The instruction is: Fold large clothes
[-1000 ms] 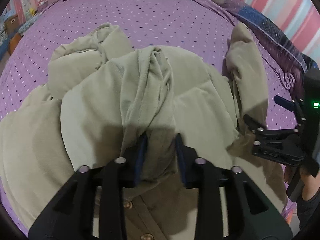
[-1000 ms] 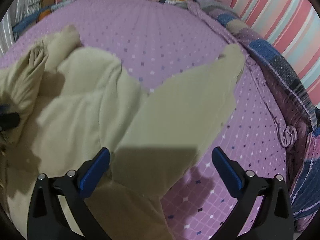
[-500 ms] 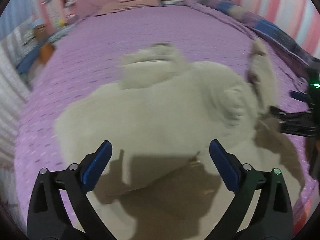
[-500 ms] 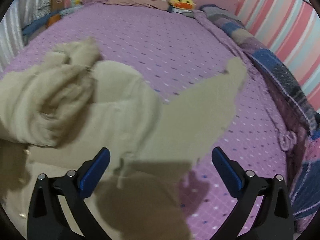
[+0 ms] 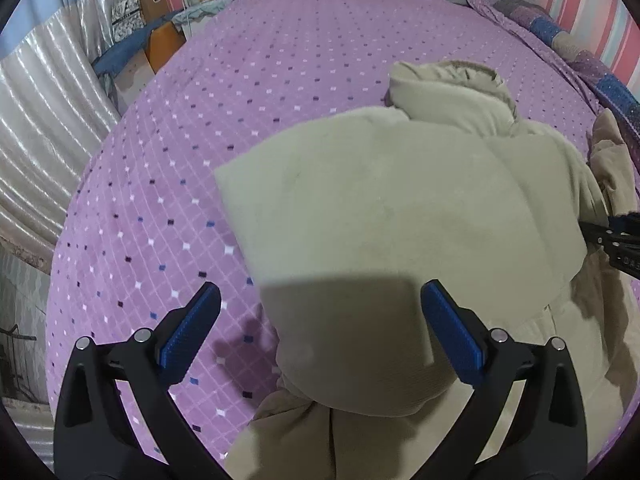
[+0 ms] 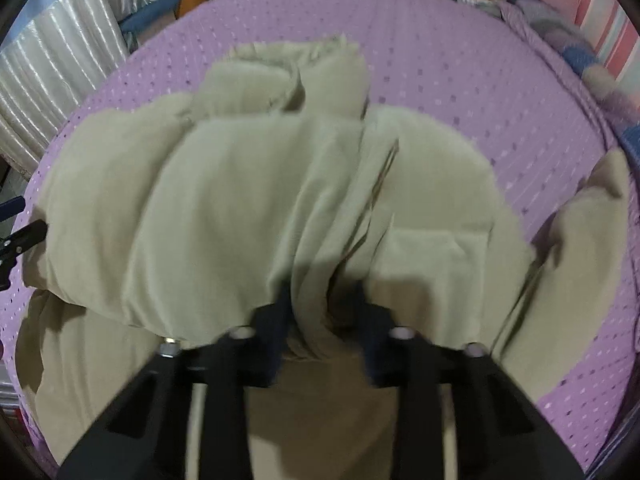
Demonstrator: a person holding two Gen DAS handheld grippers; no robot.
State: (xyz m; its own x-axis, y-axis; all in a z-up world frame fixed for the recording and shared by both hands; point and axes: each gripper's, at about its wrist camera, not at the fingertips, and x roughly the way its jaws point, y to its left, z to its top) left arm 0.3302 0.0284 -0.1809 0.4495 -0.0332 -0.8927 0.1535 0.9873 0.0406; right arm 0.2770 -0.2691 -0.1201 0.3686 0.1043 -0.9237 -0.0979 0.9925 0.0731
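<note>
1. Folding is under way on the large pale khaki-green fabric garment [image 5: 400, 216], which lies bunched on the purple dotted bedspread [image 5: 240, 80].
2. My left hand-held gripper [image 5: 320, 320] stands wide, blue pads clear of the cloth; one folded panel lies flat between and beyond them, unheld.
3. My right hand-held gripper [image 6: 320, 304] has just been closing and now pinches a gathered ridge of the garment near its middle.
4. Done, as I judge it: one side laid over the body.
5. Left: the far sleeve end [image 6: 592, 216] trails loose towards the striped blanket [image 5: 560, 32]; the collar bunch [image 5: 448, 88] is untidy; no compact stack yet.
</note>
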